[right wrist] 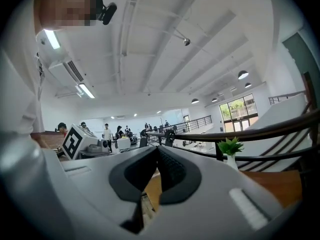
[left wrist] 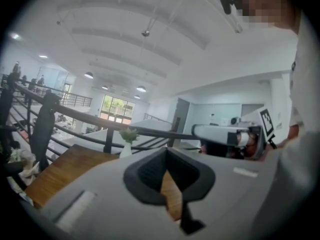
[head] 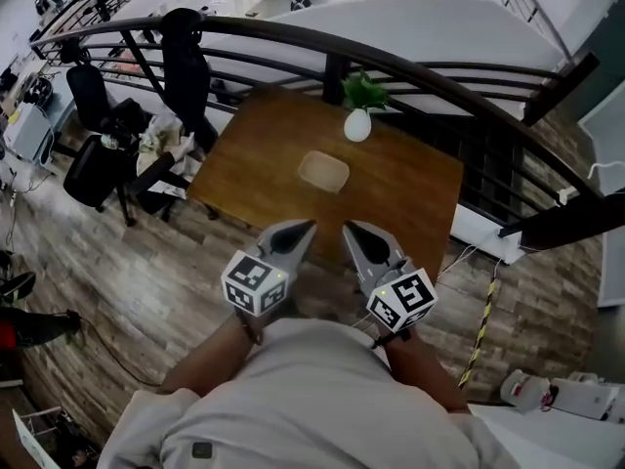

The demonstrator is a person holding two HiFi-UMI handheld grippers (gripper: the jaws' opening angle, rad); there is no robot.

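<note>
Closest to us, at the bottom of the head view, is our pale shirt (head: pixel 293 399), with both forearms (head: pixel 210 360) reaching out from it. Each hand carries a pair of tongs. Our left tongs (head: pixel 305 228) and right tongs (head: pixel 350 228) hover side by side, near each other but not touching, at the near edge of the wooden counter (head: pixel 244 179). In the left gripper view we see the left tongs (left wrist: pixel 166 150) closed to the tips. Only a sliver of counter wood shows through the gap behind the pads, and nothing is gripped. The right gripper view shows the right tongs (right wrist: pixel 157 149) the same way: tips together, holding nothing.

Ahead of both tongs and well apart from them, a shallow pale dish (head: pixel 323 171) lies near the middle of the counter. Beyond it, close to the far edge, a small white vase (head: pixel 357 126) stands upright with a green plant in it. We see a dark curved railing (head: pixel 293 42) running just behind the counter. Black office chairs (head: pixel 98 154) stand off the counter's left side on the wood-plank floor (head: pixel 146 281).
</note>
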